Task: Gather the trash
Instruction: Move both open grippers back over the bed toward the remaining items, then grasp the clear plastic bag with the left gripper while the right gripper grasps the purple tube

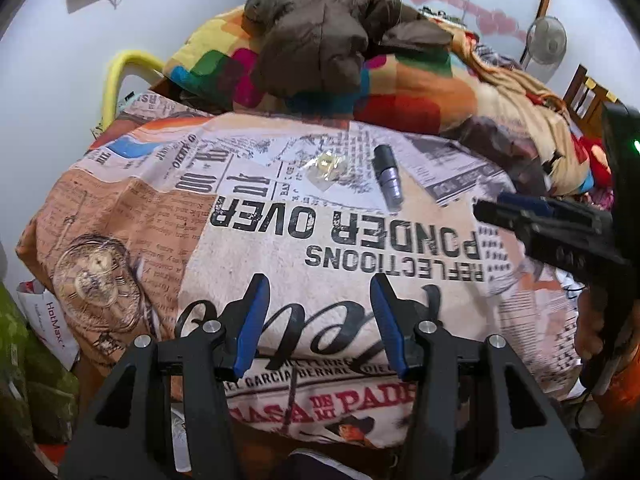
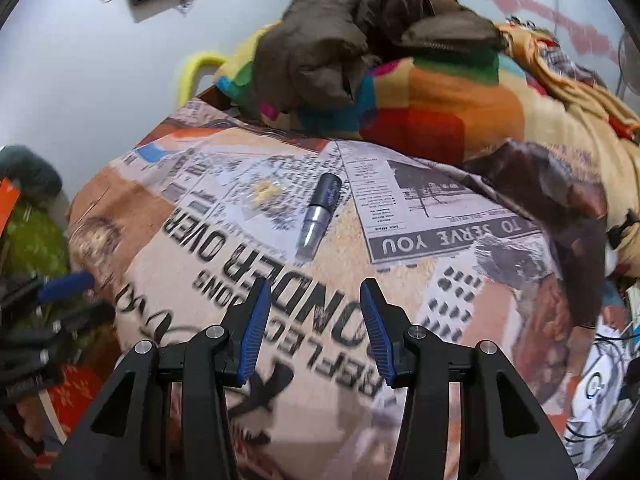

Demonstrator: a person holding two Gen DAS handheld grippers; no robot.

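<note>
Trash is on the newspaper-print blanket (image 1: 360, 240) of the bed: a small tube (image 2: 320, 214), dark cap and silver body, and beside it a clear crumpled wrapper (image 2: 266, 196) w/ something yellow inside. Both lie near the middle of the blanket, just in front of the colourful quilt (image 1: 400, 92) and the brown jacket (image 1: 320, 28) piled behind. Left gripper (image 1: 320, 284) hovers low over the blanket, jaws wide apart, nothing between them; tube and wrapper are well ahead of it. Right gripper (image 2: 314, 288) is also wide open and empty, and the tube lies just ahead of its fingertips, slightly to the left side. Step in hand, I judge, is the approach, no piece is picked yet. Next move probably needs the right gripper to go forward and down, w/ fingers on both sides of the tube, across its length, then to close. The soft blanket can sink, so the tube may roll.
</note>
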